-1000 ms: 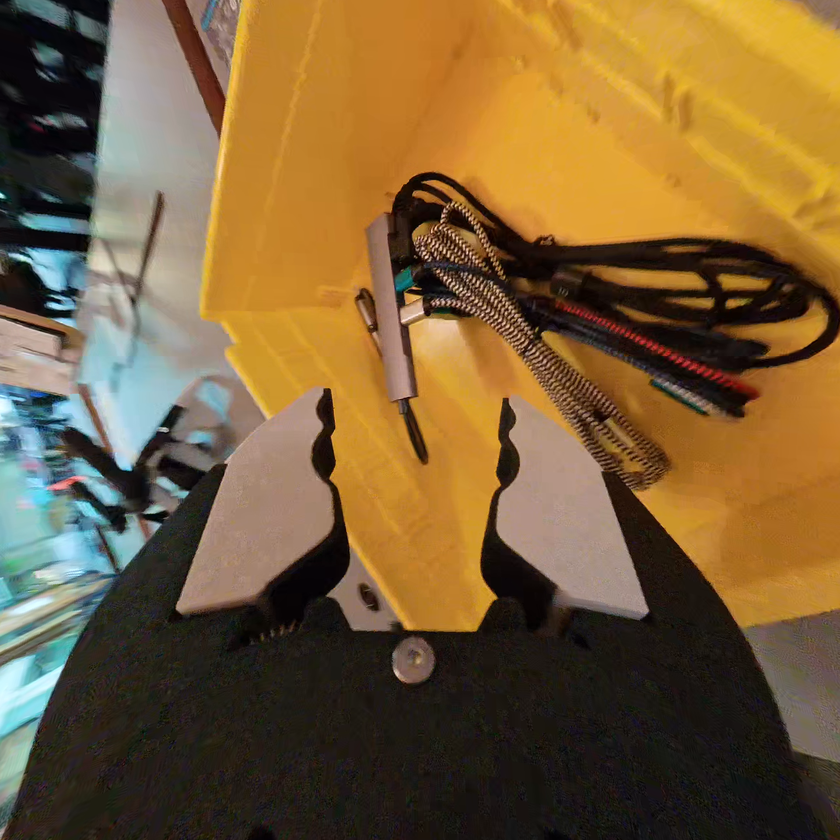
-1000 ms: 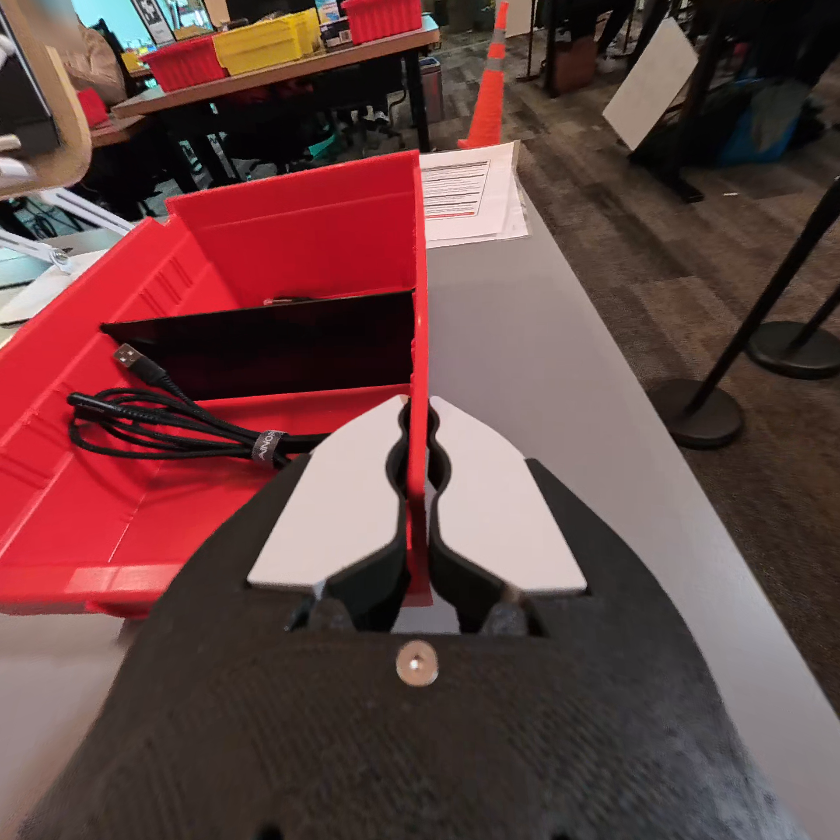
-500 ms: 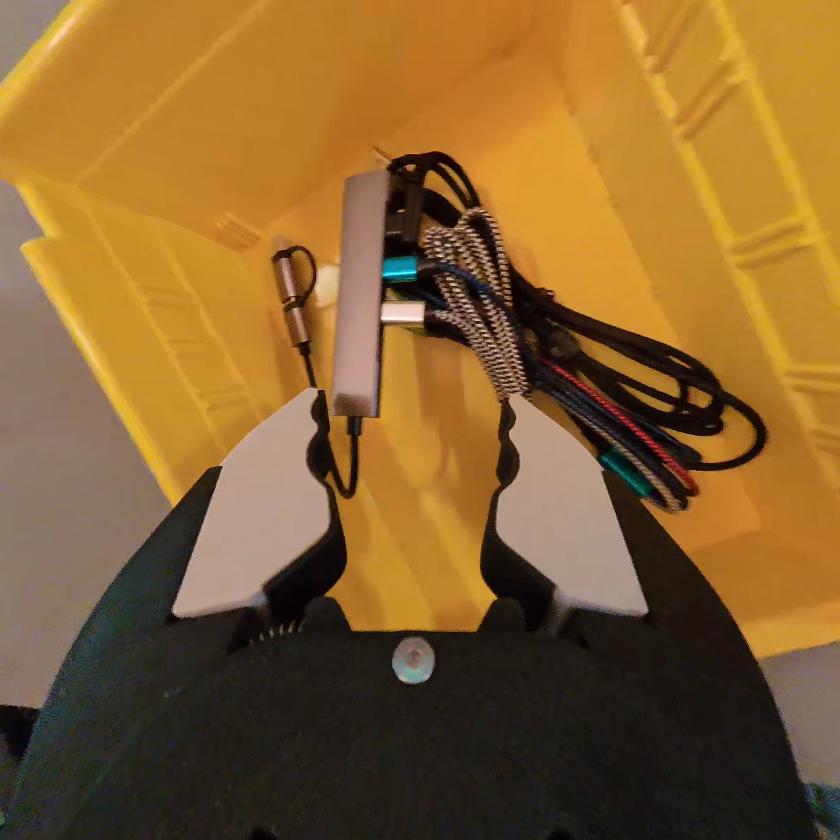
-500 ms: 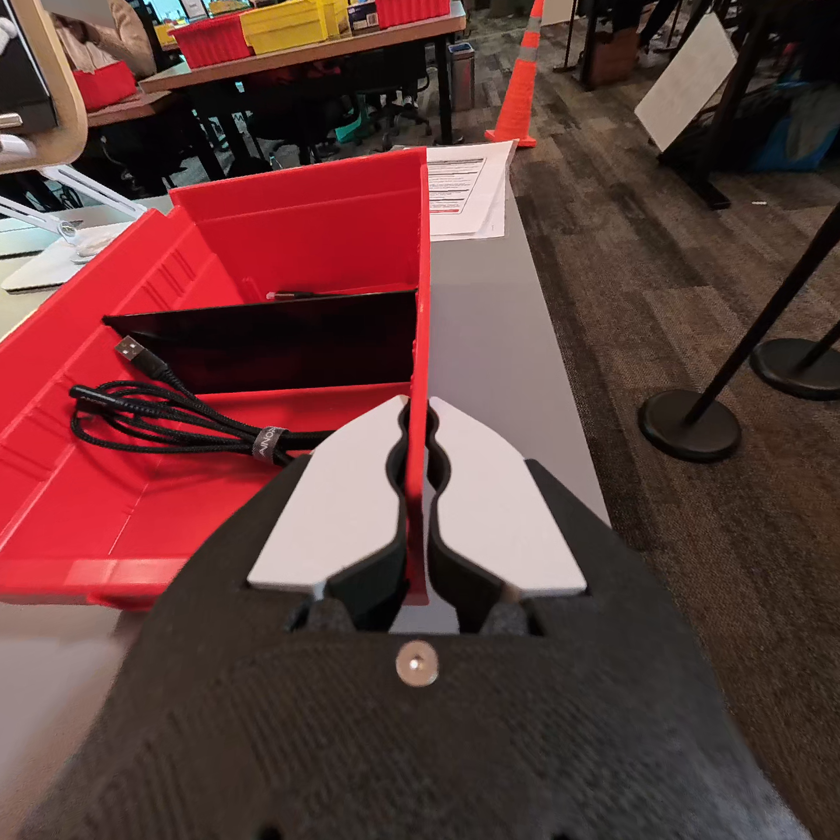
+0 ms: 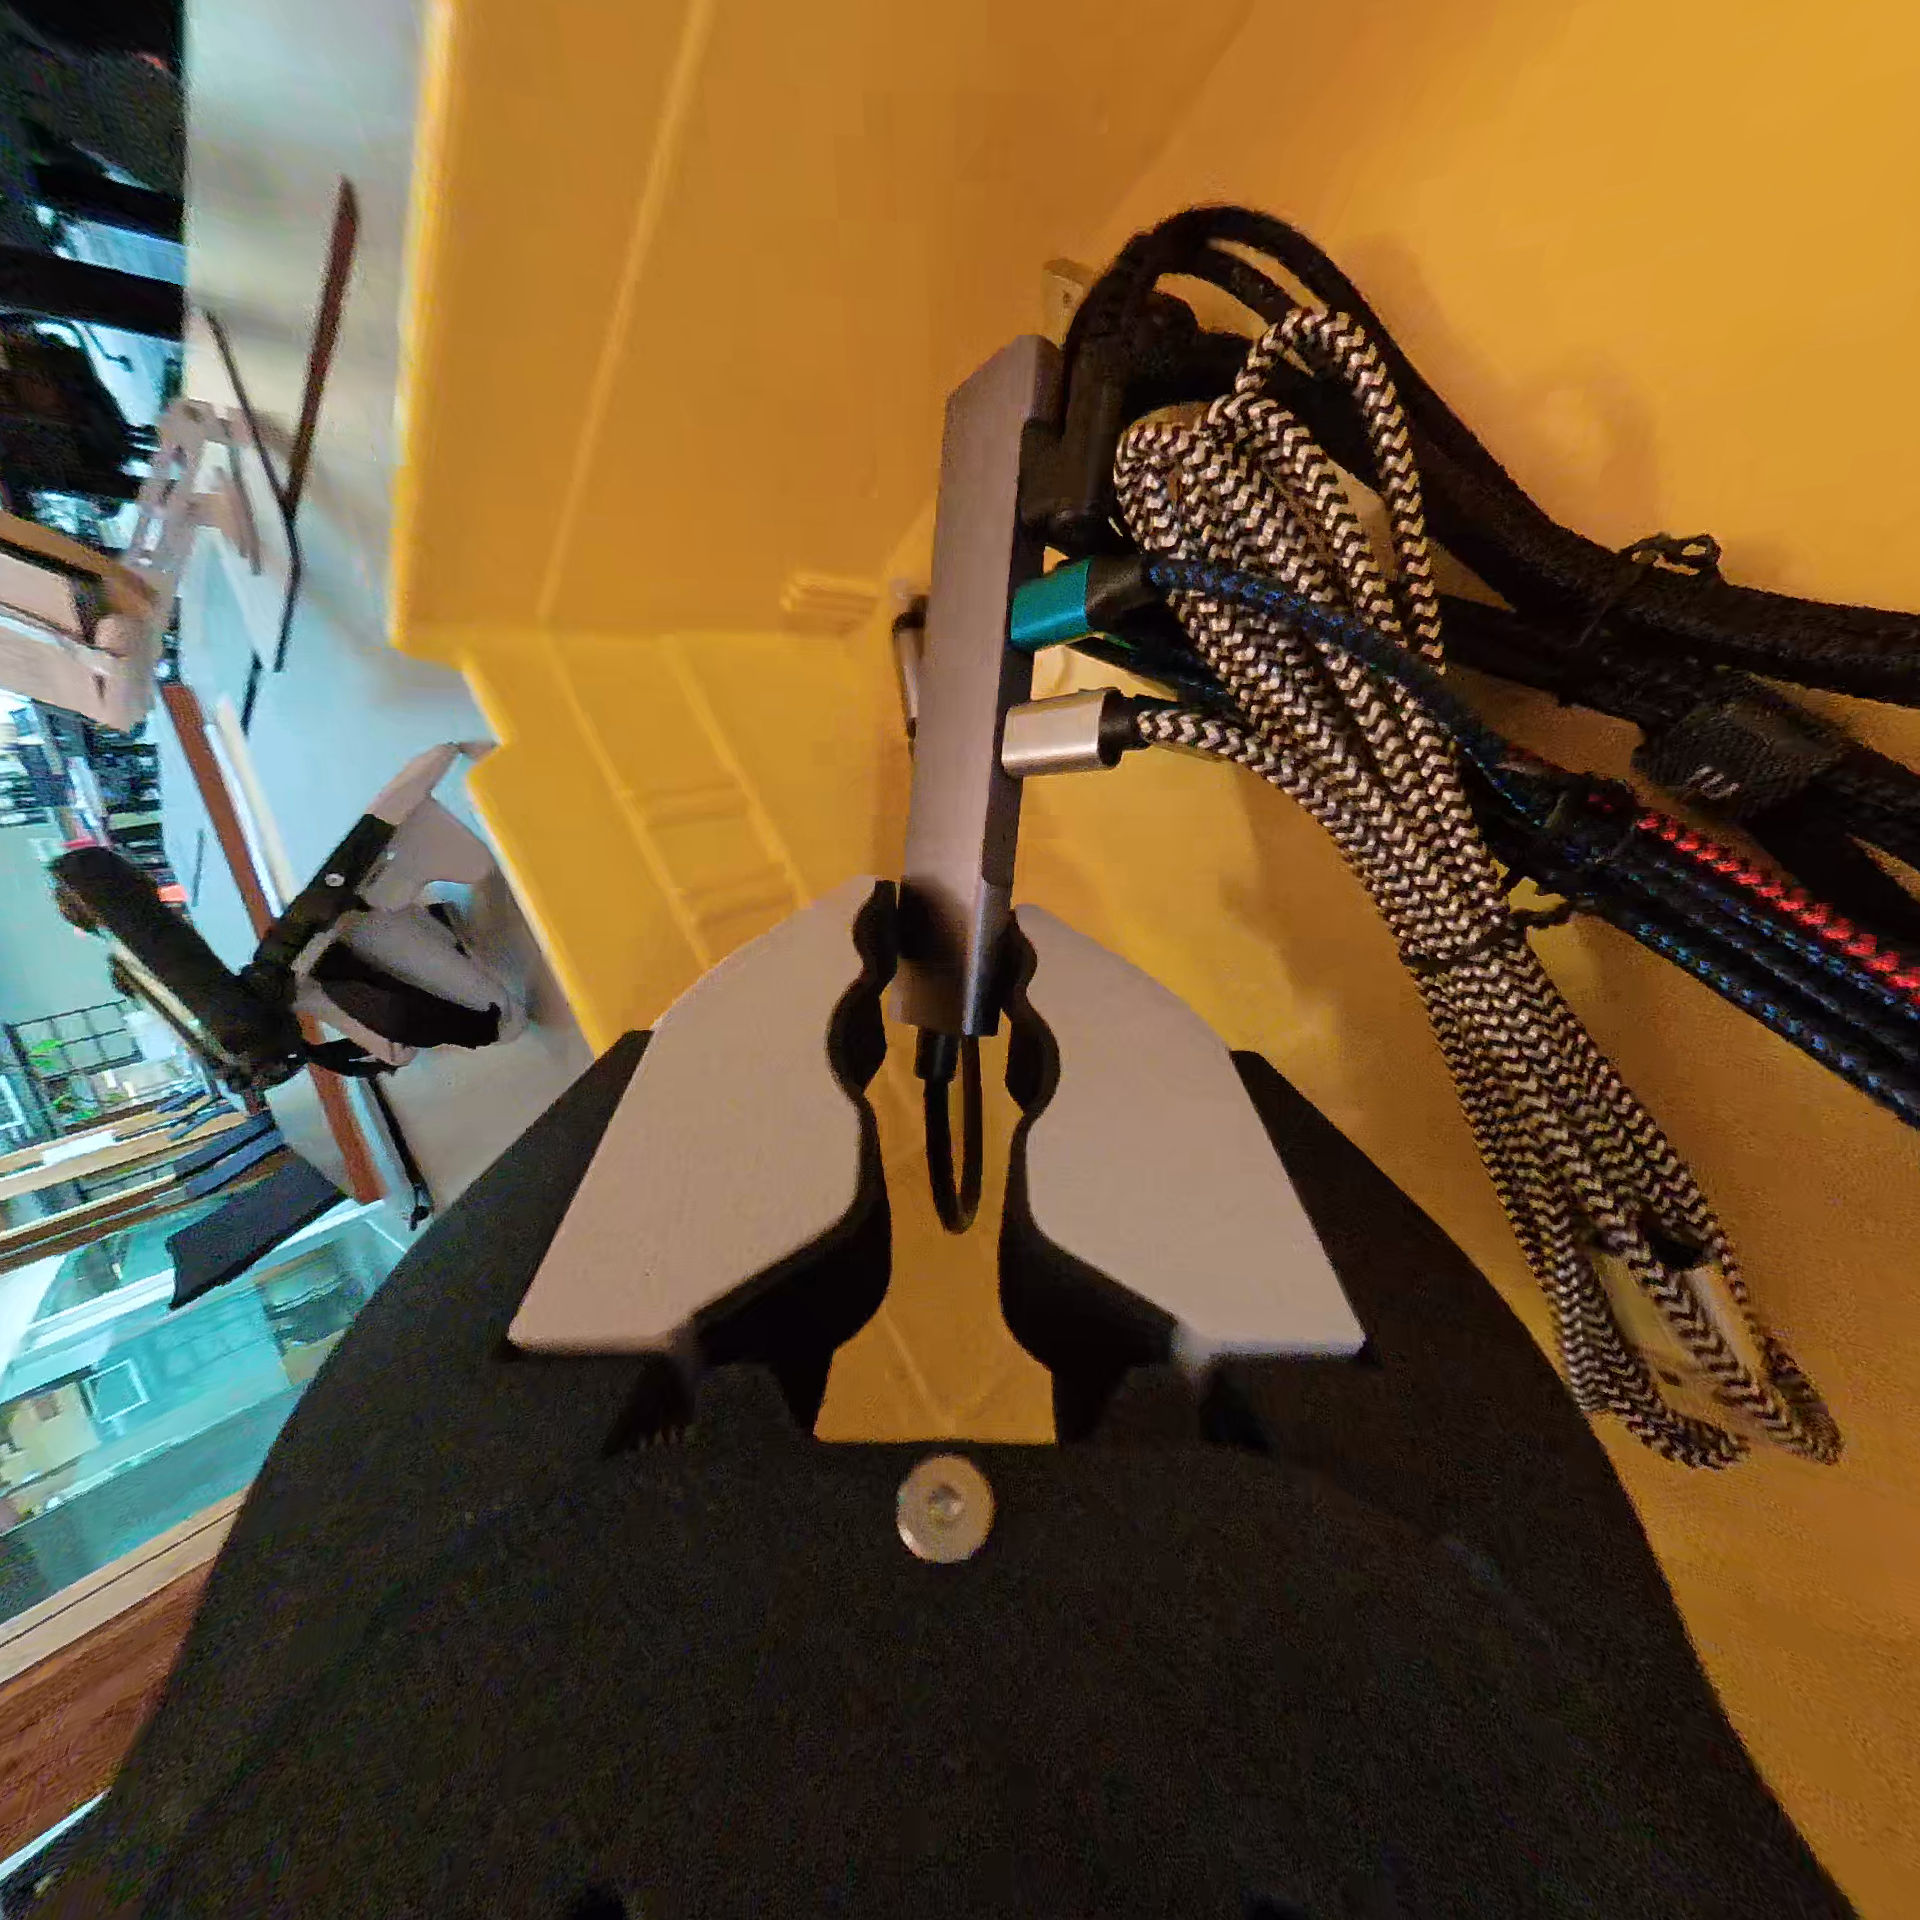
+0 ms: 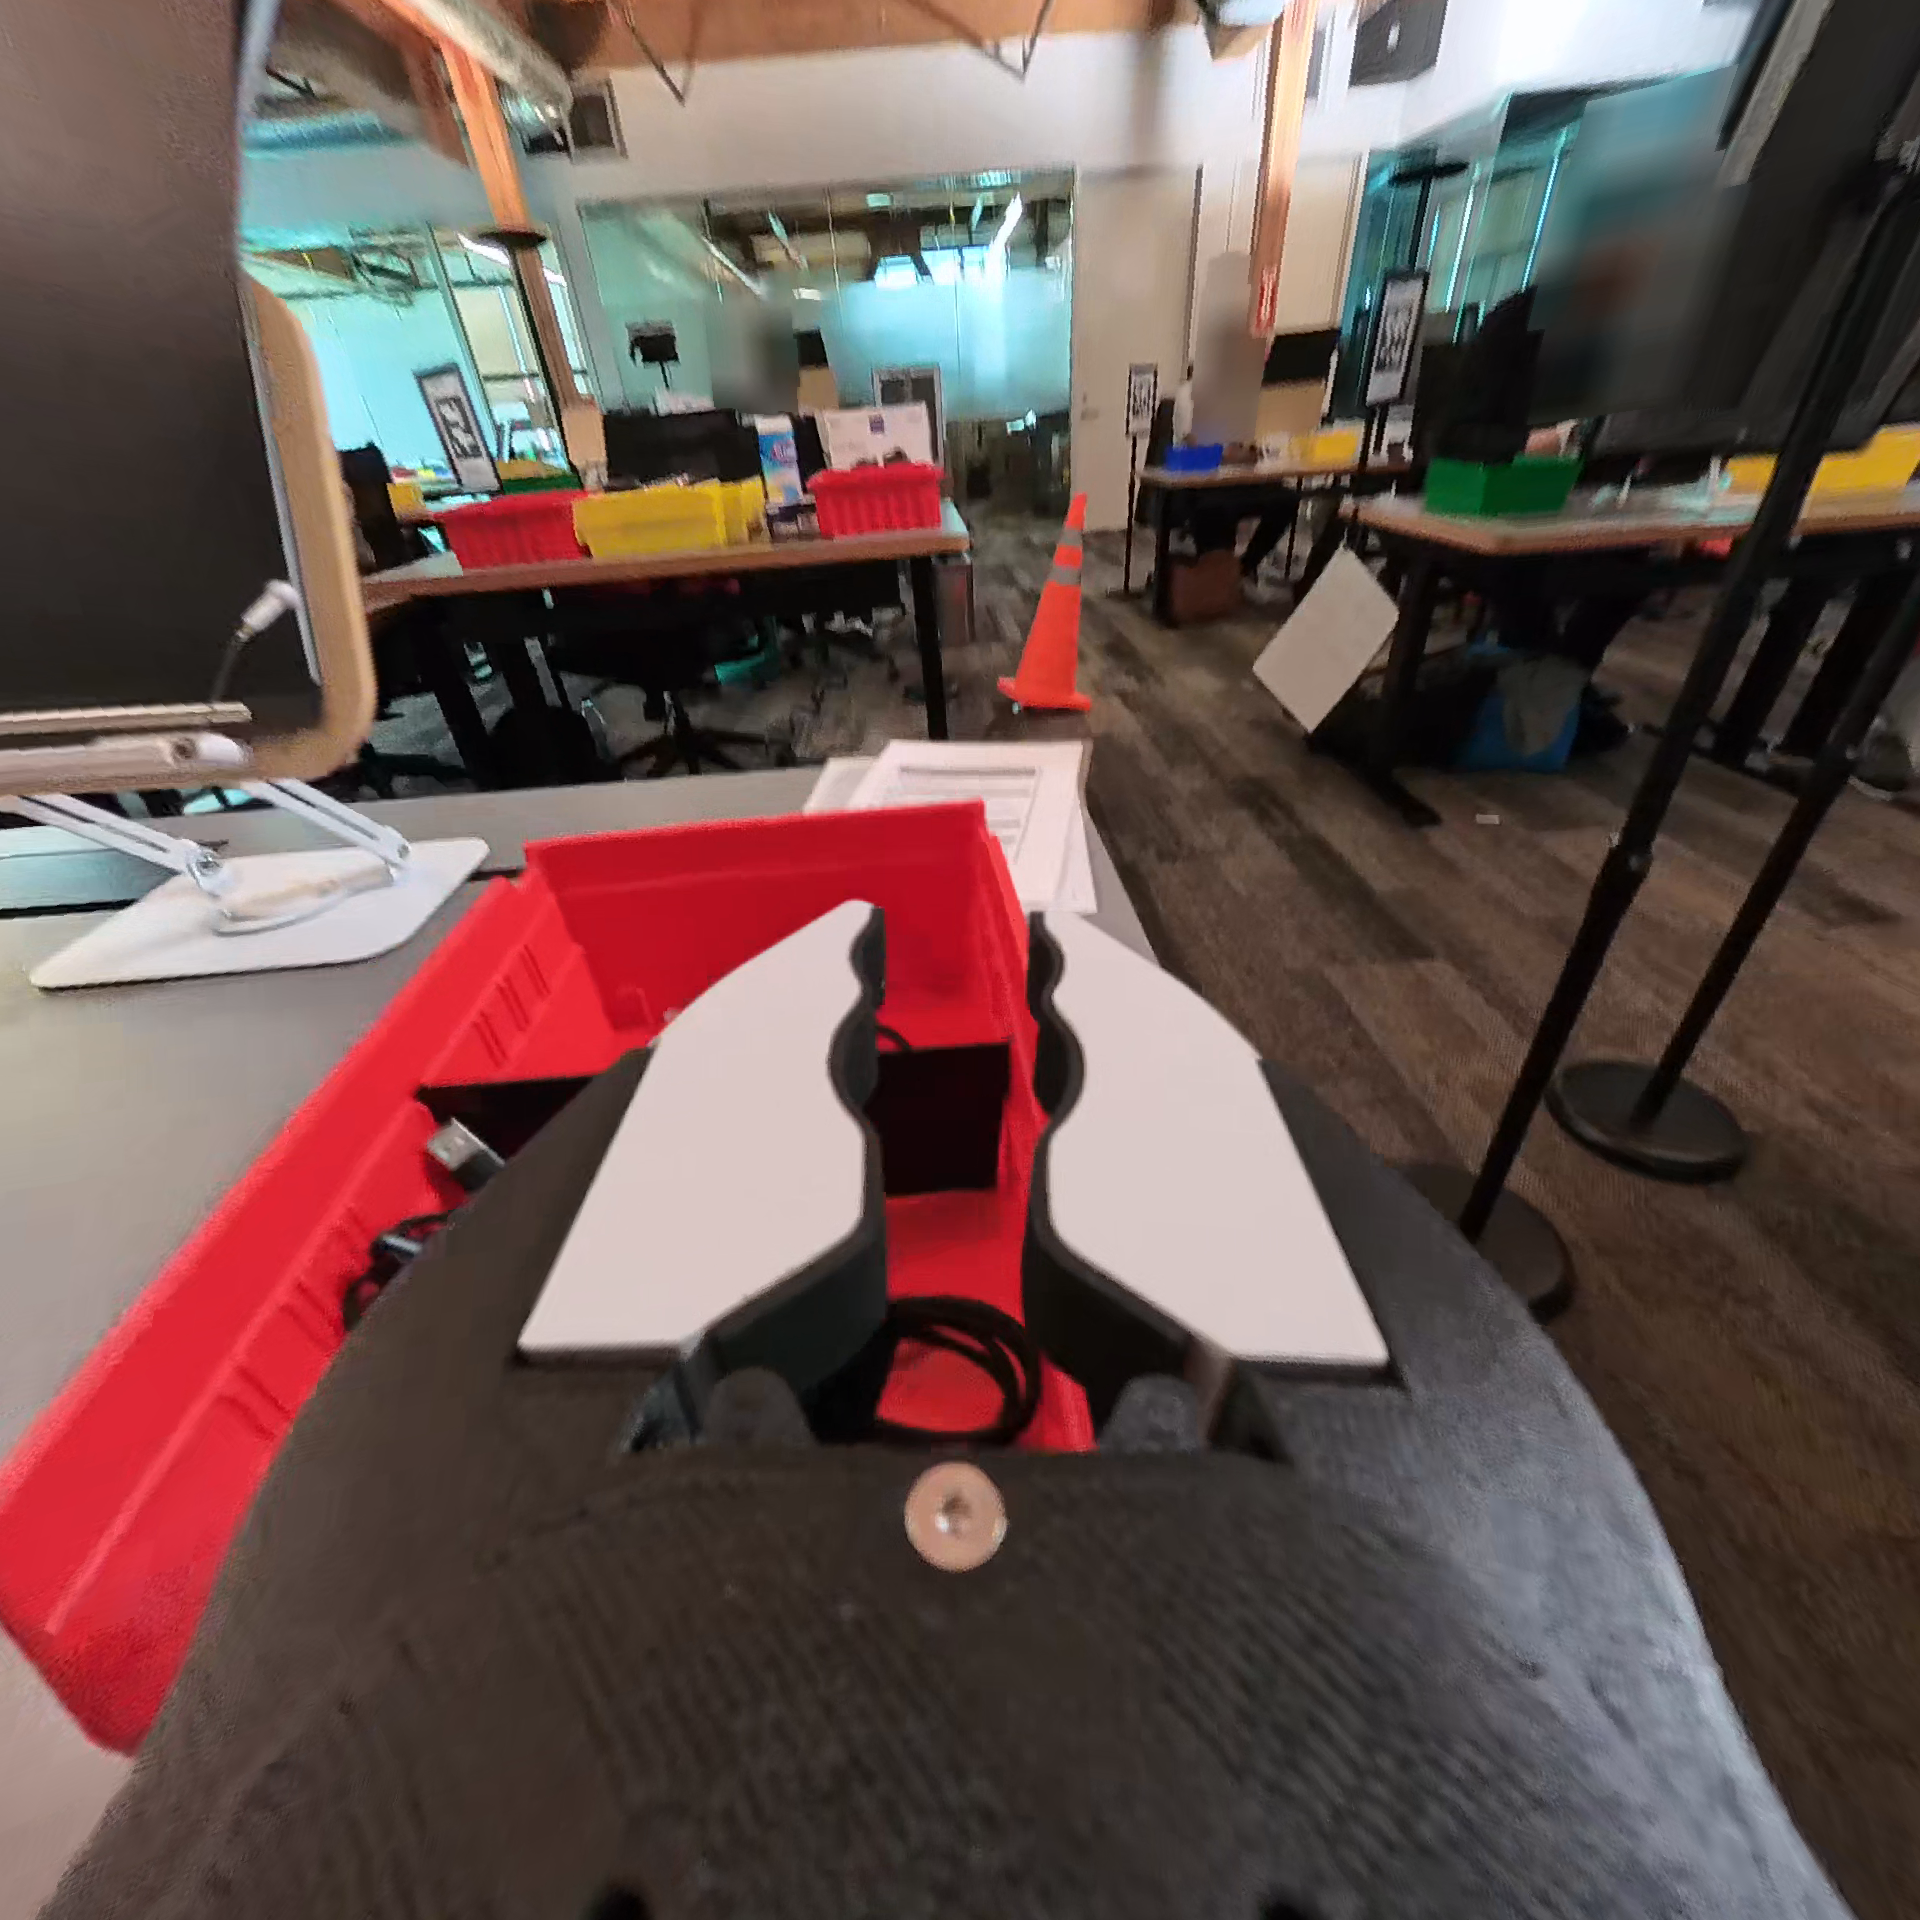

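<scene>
In the left wrist view my left gripper is shut on the lower end of a grey USB hub inside a yellow bin. Both pads press on the hub. Several braided cables, black, black-and-white, blue and red, are plugged into its right side and trail off to the right. The hub's own short black lead loops between my fingers. In the right wrist view my right gripper is open and empty over a red bin. The bin holds a black divider and a coiled black cable.
The red bin sits on a grey table with a white stand at the left and a printed sheet behind it. The table's edge runs along the right; black post bases and an orange cone stand on the floor.
My left gripper moved onto the hub and shut on its end. My right gripper let go of the red bin's wall, opened and rose over the bin.
</scene>
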Demonstrator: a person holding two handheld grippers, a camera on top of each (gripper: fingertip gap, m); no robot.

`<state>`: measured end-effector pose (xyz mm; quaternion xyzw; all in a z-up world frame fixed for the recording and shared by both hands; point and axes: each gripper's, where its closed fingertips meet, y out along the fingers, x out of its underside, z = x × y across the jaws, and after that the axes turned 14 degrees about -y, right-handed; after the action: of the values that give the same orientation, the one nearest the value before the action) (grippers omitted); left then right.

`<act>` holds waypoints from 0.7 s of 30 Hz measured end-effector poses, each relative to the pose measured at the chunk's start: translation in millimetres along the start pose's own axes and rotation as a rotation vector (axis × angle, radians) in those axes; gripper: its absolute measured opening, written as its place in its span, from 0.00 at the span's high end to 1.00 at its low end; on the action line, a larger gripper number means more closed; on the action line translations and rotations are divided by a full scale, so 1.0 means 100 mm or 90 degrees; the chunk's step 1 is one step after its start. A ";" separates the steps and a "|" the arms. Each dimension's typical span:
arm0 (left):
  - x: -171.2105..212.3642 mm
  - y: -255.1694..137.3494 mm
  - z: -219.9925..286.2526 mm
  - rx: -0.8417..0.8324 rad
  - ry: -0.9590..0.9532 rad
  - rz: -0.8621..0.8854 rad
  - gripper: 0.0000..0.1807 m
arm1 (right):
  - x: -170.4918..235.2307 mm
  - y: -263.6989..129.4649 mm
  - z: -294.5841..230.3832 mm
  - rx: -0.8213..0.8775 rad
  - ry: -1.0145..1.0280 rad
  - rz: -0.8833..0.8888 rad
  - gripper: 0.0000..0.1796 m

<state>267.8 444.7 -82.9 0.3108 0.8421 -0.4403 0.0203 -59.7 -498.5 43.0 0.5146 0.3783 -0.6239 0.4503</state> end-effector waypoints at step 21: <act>-1.25 -3.46 0.28 0.008 0.043 0.608 0.94 | -1.31 -0.29 -3.10 -0.528 -0.023 0.184 0.90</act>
<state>174.8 215.2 191.3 0.6773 0.6026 -0.3765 0.1907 14.4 -177.3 114.7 0.3271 0.5132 -0.3588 0.7077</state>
